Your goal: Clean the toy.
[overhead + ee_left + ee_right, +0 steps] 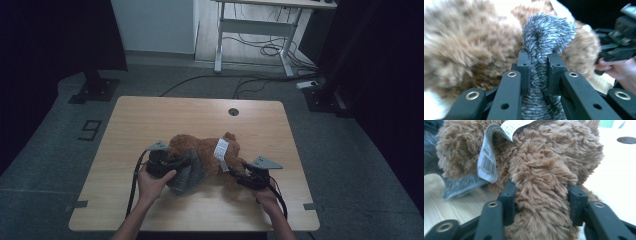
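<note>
Pale wood-grain laminate covers the rectangular worktop [150, 120], which has one round cable hole [233, 111] near its far edge. It is set on grey carpet in a dim room; one white-framed desk [260, 25] with loose cables beneath is seen beyond, and dark stands at both sides. One brown plush toy [205, 150] with one white sewn-in label [220, 152] is laid on its side at the middle of the worktop, its fuzzy grey knitted garment [187, 172] bunched at the near left. Two tools are counted. The left tool [172, 162] is clamped tight on a fold of the grey garment. The right tool [245, 175] is set around a brown limb of the toy, the fur filling the gap between its jaws and touched by both.
</note>
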{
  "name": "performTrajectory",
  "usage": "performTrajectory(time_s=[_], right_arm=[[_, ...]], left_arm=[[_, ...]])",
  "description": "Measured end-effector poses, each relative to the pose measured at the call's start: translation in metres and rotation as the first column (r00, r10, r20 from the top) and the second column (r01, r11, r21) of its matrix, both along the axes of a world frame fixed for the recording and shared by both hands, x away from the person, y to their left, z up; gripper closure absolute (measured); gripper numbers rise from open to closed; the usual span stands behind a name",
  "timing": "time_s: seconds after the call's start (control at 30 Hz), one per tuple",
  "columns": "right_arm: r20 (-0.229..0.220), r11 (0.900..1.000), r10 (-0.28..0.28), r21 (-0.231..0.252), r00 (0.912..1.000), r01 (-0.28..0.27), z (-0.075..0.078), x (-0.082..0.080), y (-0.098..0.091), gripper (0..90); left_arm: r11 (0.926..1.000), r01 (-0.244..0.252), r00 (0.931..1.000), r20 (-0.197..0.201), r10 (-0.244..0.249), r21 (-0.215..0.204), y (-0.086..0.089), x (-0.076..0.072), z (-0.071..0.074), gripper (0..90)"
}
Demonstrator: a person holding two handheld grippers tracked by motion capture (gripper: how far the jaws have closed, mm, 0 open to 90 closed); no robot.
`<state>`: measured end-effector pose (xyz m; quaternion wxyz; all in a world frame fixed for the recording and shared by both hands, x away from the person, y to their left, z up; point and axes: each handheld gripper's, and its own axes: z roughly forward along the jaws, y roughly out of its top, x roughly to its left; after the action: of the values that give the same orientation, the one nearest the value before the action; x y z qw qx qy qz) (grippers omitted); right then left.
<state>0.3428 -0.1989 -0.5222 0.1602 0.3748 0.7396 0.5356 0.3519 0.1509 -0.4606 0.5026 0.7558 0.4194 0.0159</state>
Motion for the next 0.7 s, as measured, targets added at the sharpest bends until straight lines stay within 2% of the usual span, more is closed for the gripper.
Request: performTrajectory(time_s=[0.03,0.07,0.1,0.13,0.17,0.2,0.23,0.27,0.3,0.33,0.37,0.4,0.43,0.47,0.5,0.57,0.6,0.63,0.67,0.7], right_arm=[[0.002,1.0,-0.001,0.008,1.0,0.001,-0.001,0.0,0.0,54.2],[0.011,0.9999,-0.005,0.011,0.9999,0.005,-0.003,-0.001,0.0,55.1],[0.011,0.9998,-0.007,0.016,0.9999,0.007,-0.004,-0.001,0.0,56.0],[0.011,0.9998,-0.007,0.016,0.9999,0.007,-0.004,-0.001,0.0,56.0],[0.021,0.9996,-0.006,0.026,0.9998,0.005,-0.007,-0.001,0.002,57.1],[0.021,0.9999,0.0,0.012,0.9998,0.0,-0.007,-0.002,0.002,57.2],[0.028,1.0,0.004,0.005,0.9996,-0.004,-0.007,-0.002,0.002,57.3],[0.028,1.0,0.004,0.005,0.9996,-0.004,-0.007,-0.002,0.002,57.3],[0.031,1.0,0.007,0.003,0.9995,-0.007,-0.007,-0.003,0.002,57.4],[0.044,1.0,0.007,-0.003,0.999,-0.007,-0.009,-0.004,0.002,57.5],[0.044,1.0,0.007,-0.003,0.999,-0.007,-0.009,-0.004,0.002,57.5],[0.048,1.0,0.004,-0.003,0.9988,-0.004,-0.01,-0.005,0.002,57.6],[0.061,1.0,0.0,-0.006,0.9981,0.001,-0.011,-0.006,0.003,57.9],[0.061,1.0,0.0,-0.006,0.9981,0.001,-0.011,-0.006,0.003,57.9],[0.065,1.0,-0.002,-0.006,0.9979,0.003,-0.012,-0.006,0.003,58.0],[0.07,0.9999,0.0,-0.01,0.9976,0.001,-0.012,-0.007,0.003,58.2],[0.073,0.9999,-0.002,-0.011,0.9973,0.002,-0.012,-0.007,0.004,58.3],[0.071,0.9999,-0.001,-0.01,0.9974,0.001,-0.012,-0.008,0.003,58.4],[0.075,0.9999,0.0,-0.013,0.9972,0.001,-0.013,-0.008,0.003,58.5],[0.072,0.9998,0.0,-0.019,0.9974,0.001,-0.013,-0.009,0.003,58.8]], left_arm=[[1.0,-0.002,0.9999,0.014,0.002,0.0,0.001,-0.001,0.007,75.5],[1.0,-0.002,0.9999,0.014,0.002,0.0,0.001,-0.001,0.007,75.6],[1.0,0.001,0.9993,0.037,-0.001,-0.006,0.003,-0.001,0.021,75.5],[1.0,0.001,0.9993,0.037,-0.001,-0.006,0.003,-0.001,0.021,75.6],[1.0,0.004,0.9982,0.06,-0.003,-0.005,0.001,0.0,0.036,75.6],[1.0,0.004,0.9982,0.06,-0.003,-0.005,0.001,0.0,0.036,75.6],[1.0,0.01,0.9966,0.082,-0.009,-0.003,-0.007,0.005,0.05,75.6],[1.0,0.01,0.9966,0.082,-0.009,-0.003,-0.007,0.005,0.05,75.5],[0.9998,0.017,0.9956,0.092,-0.017,-0.003,-0.013,0.008,0.057,75.5],[0.9991,0.041,0.9941,0.101,-0.04,-0.01,-0.03,0.015,0.068,75.6],[0.9991,0.041,0.9941,0.101,-0.04,-0.01,-0.03,0.015,0.068,75.6],[0.9979,0.064,0.9927,0.103,-0.062,-0.014,-0.044,0.021,0.073,75.6],[0.995,0.099,0.9901,0.101,-0.098,-0.006,-0.068,0.027,0.077,75.6],[0.995,0.099,0.9901,0.101,-0.098,-0.006,-0.068,0.027,0.077,75.6],[0.9918,0.128,0.9868,0.099,-0.128,0.012,-0.087,0.03,0.076,75.6],[0.9854,0.165,0.9818,0.089,-0.168,0.044,-0.115,0.034,0.068,75.6],[0.9812,0.182,0.9801,0.069,-0.186,0.066,-0.13,0.036,0.061,75.6],[0.9728,0.182,0.9813,0.038,-0.189,0.144,-0.153,0.042,0.041,75.6],[0.9689,0.173,0.9834,0.026,-0.18,0.177,-0.16,0.045,0.031,75.6],[0.9689,0.173,0.9834,0.026,-0.18,0.177,-0.16,0.045,0.031,75.6]])
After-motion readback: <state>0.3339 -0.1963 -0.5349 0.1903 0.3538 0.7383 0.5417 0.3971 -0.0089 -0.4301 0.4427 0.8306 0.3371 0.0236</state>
